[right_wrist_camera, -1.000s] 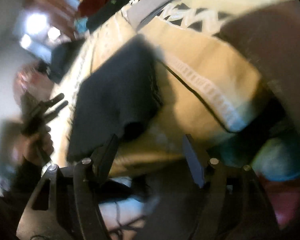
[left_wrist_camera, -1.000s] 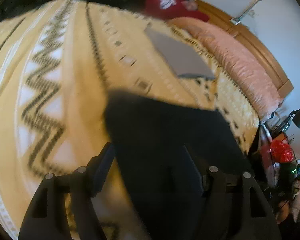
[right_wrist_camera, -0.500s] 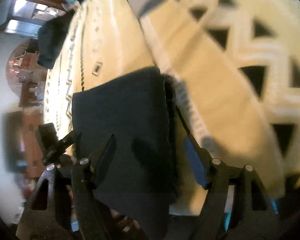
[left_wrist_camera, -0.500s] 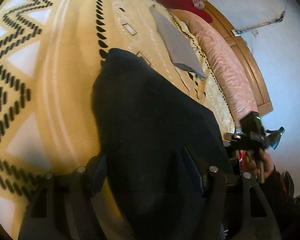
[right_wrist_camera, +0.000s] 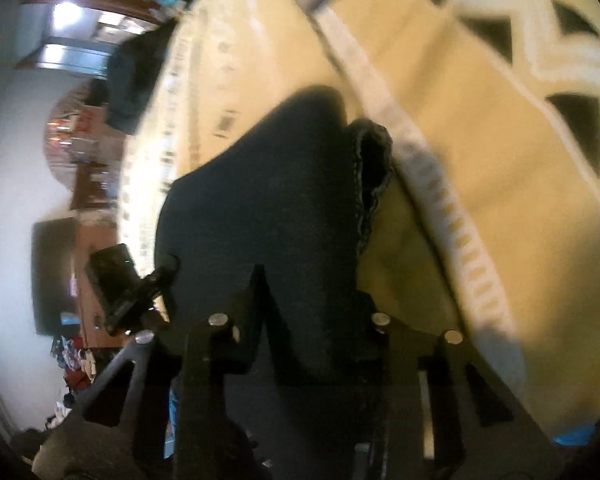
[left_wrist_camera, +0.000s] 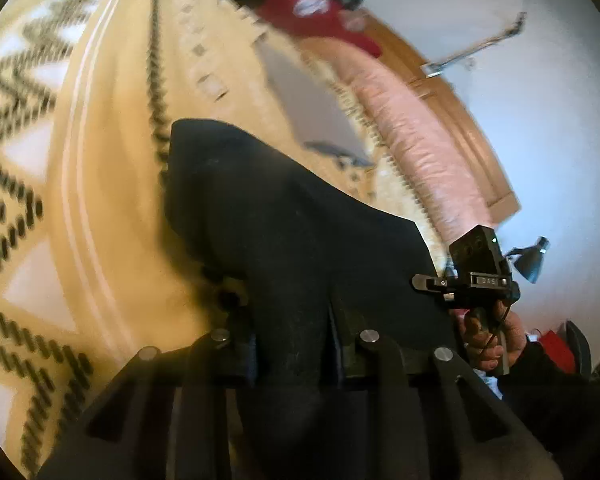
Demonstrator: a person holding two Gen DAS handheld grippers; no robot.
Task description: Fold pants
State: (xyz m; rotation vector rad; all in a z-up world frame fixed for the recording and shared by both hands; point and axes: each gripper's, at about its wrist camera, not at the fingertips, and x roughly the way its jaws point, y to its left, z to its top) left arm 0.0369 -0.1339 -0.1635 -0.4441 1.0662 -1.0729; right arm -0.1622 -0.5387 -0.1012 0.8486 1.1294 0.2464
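Left wrist view: the left gripper [left_wrist_camera: 292, 344] is being closed on the near edge of the dark pants [left_wrist_camera: 284, 220], whose length runs away across the yellow bedspread [left_wrist_camera: 100, 200]. Right wrist view: the right gripper [right_wrist_camera: 312, 320] is likewise being closed on the pants' near edge, hem beside it.

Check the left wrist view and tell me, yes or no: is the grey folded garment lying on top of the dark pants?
No, the grey folded garment lies apart on the yellow bedspread, beyond the dark pants.
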